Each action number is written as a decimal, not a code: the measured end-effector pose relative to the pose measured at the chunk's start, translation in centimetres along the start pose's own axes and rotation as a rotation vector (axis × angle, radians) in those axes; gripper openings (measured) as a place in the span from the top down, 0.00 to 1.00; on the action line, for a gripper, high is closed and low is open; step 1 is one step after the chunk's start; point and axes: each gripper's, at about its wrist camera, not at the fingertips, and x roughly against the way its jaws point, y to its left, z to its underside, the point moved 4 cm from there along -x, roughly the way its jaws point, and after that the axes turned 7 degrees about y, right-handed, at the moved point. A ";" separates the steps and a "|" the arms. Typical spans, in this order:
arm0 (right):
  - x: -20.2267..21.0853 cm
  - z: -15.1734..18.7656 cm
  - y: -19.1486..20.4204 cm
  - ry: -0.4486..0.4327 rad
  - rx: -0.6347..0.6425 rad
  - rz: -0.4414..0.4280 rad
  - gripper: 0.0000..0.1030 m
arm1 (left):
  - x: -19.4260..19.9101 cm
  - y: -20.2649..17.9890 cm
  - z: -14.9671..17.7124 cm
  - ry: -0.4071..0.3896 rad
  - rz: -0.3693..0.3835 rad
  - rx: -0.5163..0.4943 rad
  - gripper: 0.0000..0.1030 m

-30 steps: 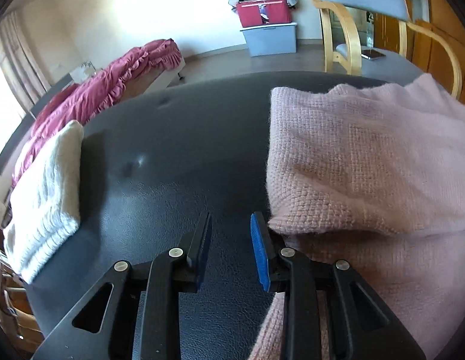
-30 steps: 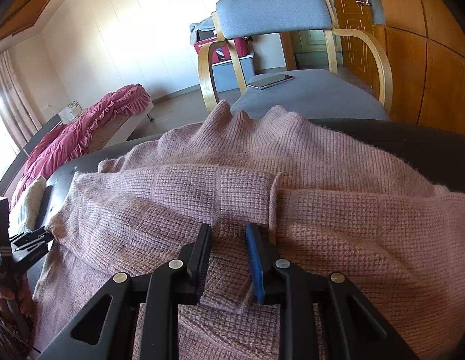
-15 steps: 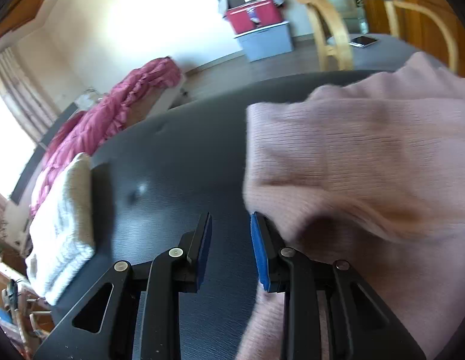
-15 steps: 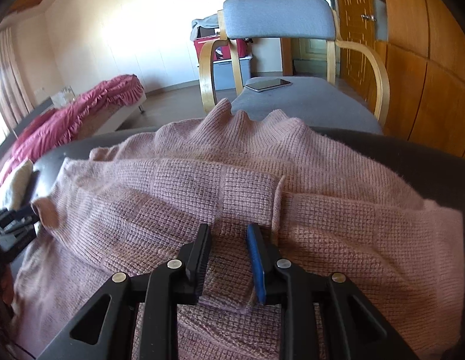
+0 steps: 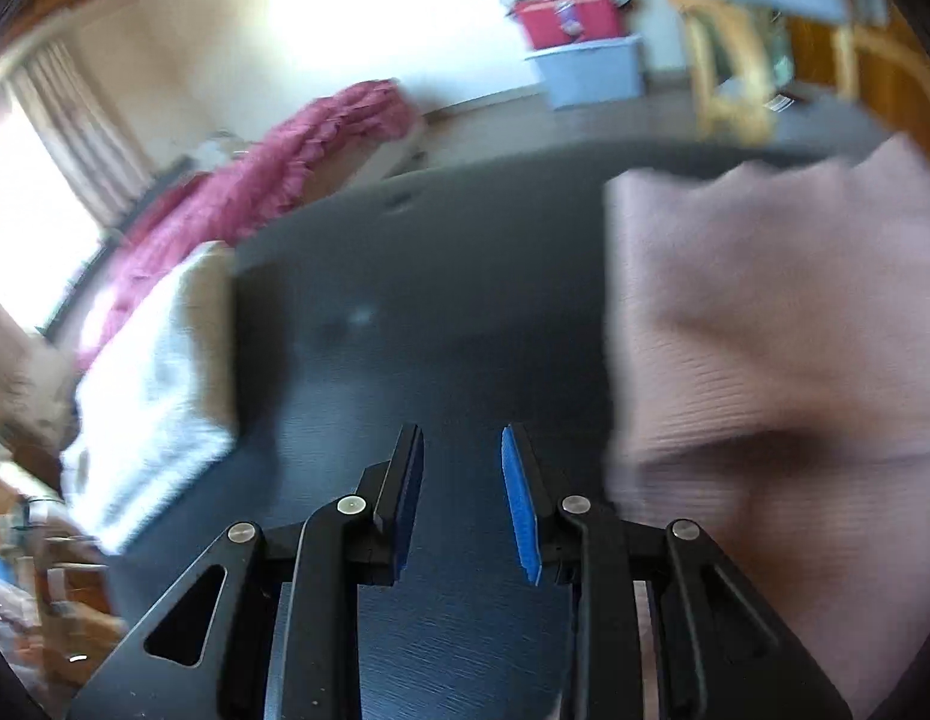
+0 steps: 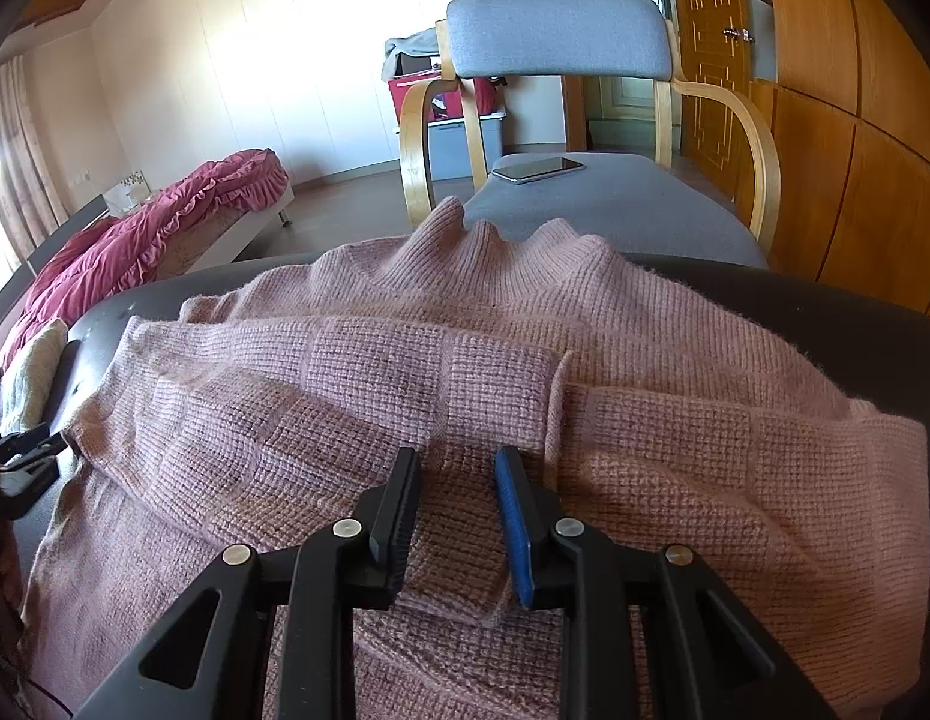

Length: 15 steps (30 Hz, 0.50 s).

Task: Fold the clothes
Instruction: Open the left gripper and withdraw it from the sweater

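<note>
Pink knit sweater [image 6: 495,372] lies spread on the dark desk [image 6: 855,306], sleeves folded across the body, collar toward the grey chair [image 6: 561,42]. Right gripper [image 6: 456,480] is just above the sweater's middle, fingers [image 6: 399,498] parted, knit visible in the gap, nothing clamped. Left gripper [image 5: 462,468] is over bare desk [image 5: 453,300] just left of the sweater's edge [image 5: 765,330], fingers [image 5: 522,498] apart and empty; view blurred. White folded garment [image 5: 159,384] sits at the desk's far left.

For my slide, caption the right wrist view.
Open right tool poised over partly folded pink sweater on dark table.
</note>
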 end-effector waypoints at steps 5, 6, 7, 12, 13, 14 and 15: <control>0.1 0.0 -0.1 0.000 -0.003 -0.005 0.75 | 1.5 -2.8 -0.7 -0.052 0.001 -0.089 0.71; 0.1 0.0 -0.1 0.000 -0.004 -0.007 0.75 | 1.4 -3.1 -1.0 -0.064 -0.034 -0.097 0.71; 0.0 0.0 -0.1 -0.001 -0.004 -0.007 0.75 | 1.3 -3.5 -1.3 -0.077 -0.069 -0.105 0.71; 0.0 -0.1 -0.3 -0.001 -0.008 -0.012 0.75 | -0.8 -2.4 -2.2 -0.072 -0.269 -0.042 0.71; 0.0 -0.1 -0.3 -0.001 -0.008 -0.013 0.75 | -1.6 -1.9 -2.2 -0.038 -0.267 -0.022 0.71; 0.0 -0.1 -0.4 -0.001 -0.009 -0.014 0.75 | -2.4 -1.3 -2.0 0.001 -0.242 0.002 0.71; 0.0 -0.1 -0.4 -0.001 -0.010 -0.015 0.75 | -2.8 -0.7 -1.9 0.022 -0.226 0.027 0.71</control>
